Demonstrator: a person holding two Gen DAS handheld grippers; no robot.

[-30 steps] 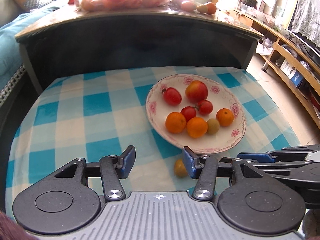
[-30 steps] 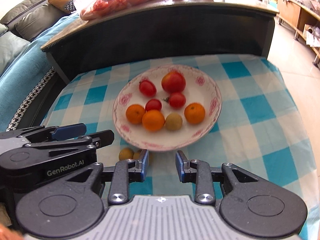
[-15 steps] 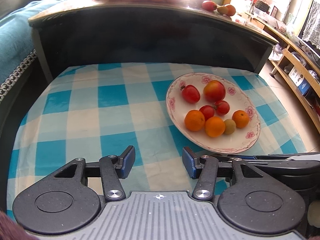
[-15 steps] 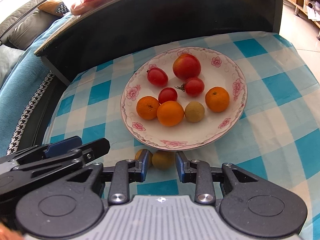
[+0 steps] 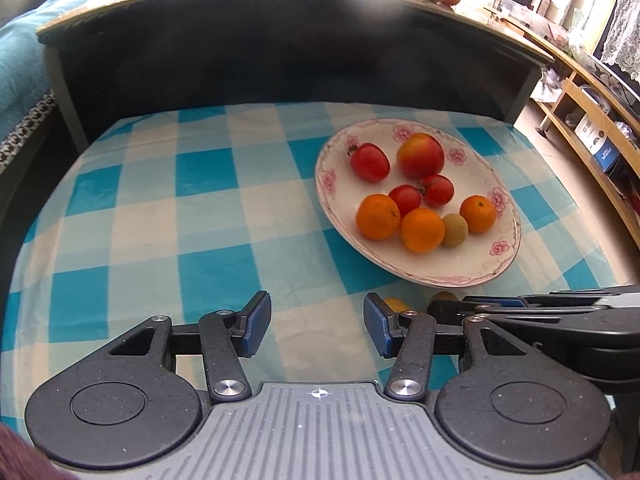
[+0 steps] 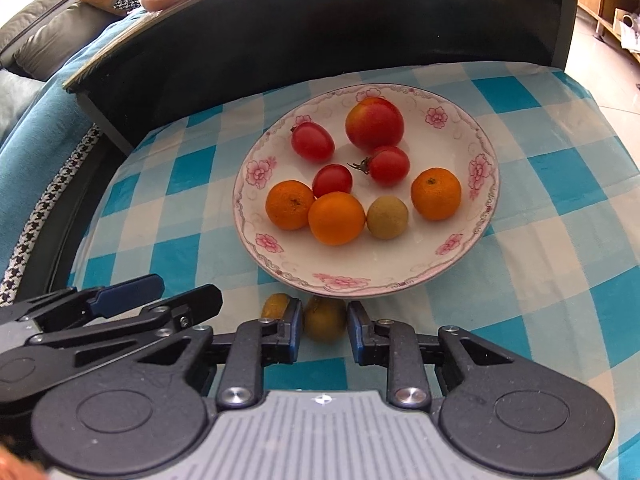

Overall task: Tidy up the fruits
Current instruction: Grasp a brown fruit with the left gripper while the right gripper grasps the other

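The right gripper [image 6: 325, 330] has just closed on a brown fruit [image 6: 325, 323] lying on the bench [image 6: 560, 240] just beside the plate [image 6: 460, 256]. The left gripper [image 5: 316, 324] hangs half open, empty.

Both my claws are the same build: my left gripper [image 5: 316, 326] and my right gripper [image 6: 323, 334] each have two matte black linkage arms swinging out from big round black hubs with a shallow circular recess in the middle. Silver screw heads sit at the pivots, two bigger ones near the base and smaller ones further up. The finger pads [image 5: 256, 322] are dark blue, flat and rectangular. The base plate between the hubs is grey with ribbed lengthwise grooves and a tiny white crosshair mark at the front edge. There's a dark reddish fuzzy bit in the bottom left corner of the left view, probably my sleeve [image 5: 16, 458], too blurry to swear on.
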